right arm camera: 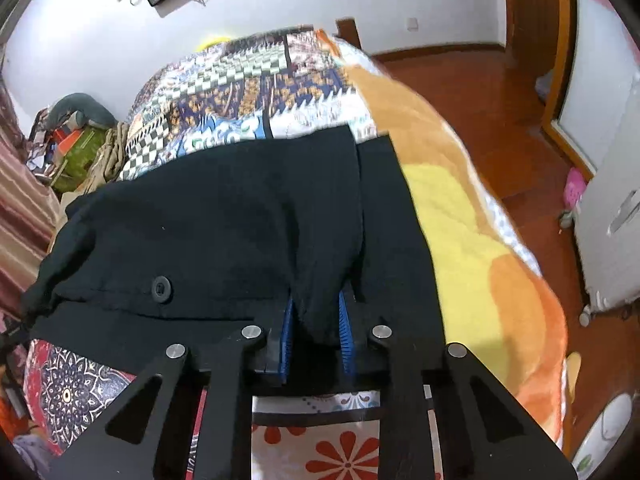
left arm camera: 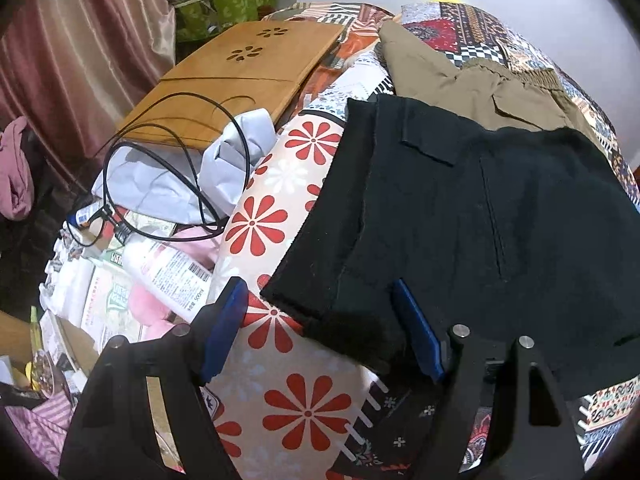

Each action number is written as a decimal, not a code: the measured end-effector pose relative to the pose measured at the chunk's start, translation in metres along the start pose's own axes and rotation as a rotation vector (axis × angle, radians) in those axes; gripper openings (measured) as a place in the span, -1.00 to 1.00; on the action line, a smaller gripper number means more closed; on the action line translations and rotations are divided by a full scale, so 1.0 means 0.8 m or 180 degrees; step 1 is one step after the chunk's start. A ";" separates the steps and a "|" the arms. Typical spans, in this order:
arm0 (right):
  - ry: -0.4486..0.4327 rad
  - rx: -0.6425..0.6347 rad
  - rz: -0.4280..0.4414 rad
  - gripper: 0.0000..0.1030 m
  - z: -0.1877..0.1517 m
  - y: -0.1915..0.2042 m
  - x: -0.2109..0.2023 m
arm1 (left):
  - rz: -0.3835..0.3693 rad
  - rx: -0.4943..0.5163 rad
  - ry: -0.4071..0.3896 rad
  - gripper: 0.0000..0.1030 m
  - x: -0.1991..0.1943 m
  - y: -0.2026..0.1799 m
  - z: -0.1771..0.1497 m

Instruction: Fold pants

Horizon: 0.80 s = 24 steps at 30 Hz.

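Black pants (left arm camera: 480, 220) lie folded on the patterned bedspread (left arm camera: 304, 412), with a back pocket flap showing. My left gripper (left arm camera: 320, 328) is open, its blue pads (left arm camera: 224, 332) wide apart over the near corner of the pants, holding nothing. In the right wrist view the black pants (right arm camera: 224, 216) show a button (right arm camera: 161, 289). My right gripper (right arm camera: 316, 332) is shut on a bunched fold of the pants between its blue pads (right arm camera: 345, 332).
Folded khaki pants (left arm camera: 460, 80) lie behind the black ones. To the left lie a wooden lap tray (left arm camera: 240, 80), a black cable (left arm camera: 168, 168), a white bottle (left arm camera: 172, 272) and clutter. An orange-yellow blanket (right arm camera: 480, 248) covers the bed's right edge, with wooden floor (right arm camera: 500, 92) beyond.
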State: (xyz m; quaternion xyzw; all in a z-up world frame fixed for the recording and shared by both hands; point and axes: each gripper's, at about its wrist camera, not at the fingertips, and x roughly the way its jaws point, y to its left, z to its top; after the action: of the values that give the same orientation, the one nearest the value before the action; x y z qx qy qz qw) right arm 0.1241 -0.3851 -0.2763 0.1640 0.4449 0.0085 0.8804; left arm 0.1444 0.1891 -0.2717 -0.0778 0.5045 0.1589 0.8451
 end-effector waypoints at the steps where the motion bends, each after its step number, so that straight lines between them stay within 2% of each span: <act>1: -0.0134 -0.0004 -0.0014 -0.68 0.001 0.001 -0.009 | 0.0001 0.0022 -0.0002 0.47 0.000 0.000 0.000; 5: -0.0421 0.0045 -0.0028 -0.70 0.010 0.001 -0.040 | -0.0002 0.0015 0.0014 0.50 0.001 0.000 0.002; 9: -0.0568 0.0024 -0.0090 -0.71 0.012 -0.001 -0.065 | 0.0011 0.0038 0.0018 0.50 0.000 0.000 0.001; 13: -0.0386 0.0051 -0.0135 -0.71 -0.005 -0.006 -0.057 | 0.0013 0.0065 0.0017 0.52 0.000 0.000 0.000; 18: -0.0075 0.0243 -0.0111 -0.71 -0.032 -0.021 -0.015 | -0.0022 -0.0012 0.0050 0.53 -0.005 0.008 0.002; 24: -0.0189 0.0240 -0.0091 -0.71 -0.021 -0.022 -0.027 | 0.0046 -0.0064 -0.0166 0.52 -0.049 0.025 0.003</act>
State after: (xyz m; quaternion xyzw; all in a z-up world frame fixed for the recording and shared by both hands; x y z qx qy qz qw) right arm 0.0958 -0.4010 -0.2739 0.1909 0.4209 -0.0257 0.8864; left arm 0.1218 0.2007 -0.2356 -0.0785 0.4812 0.1721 0.8559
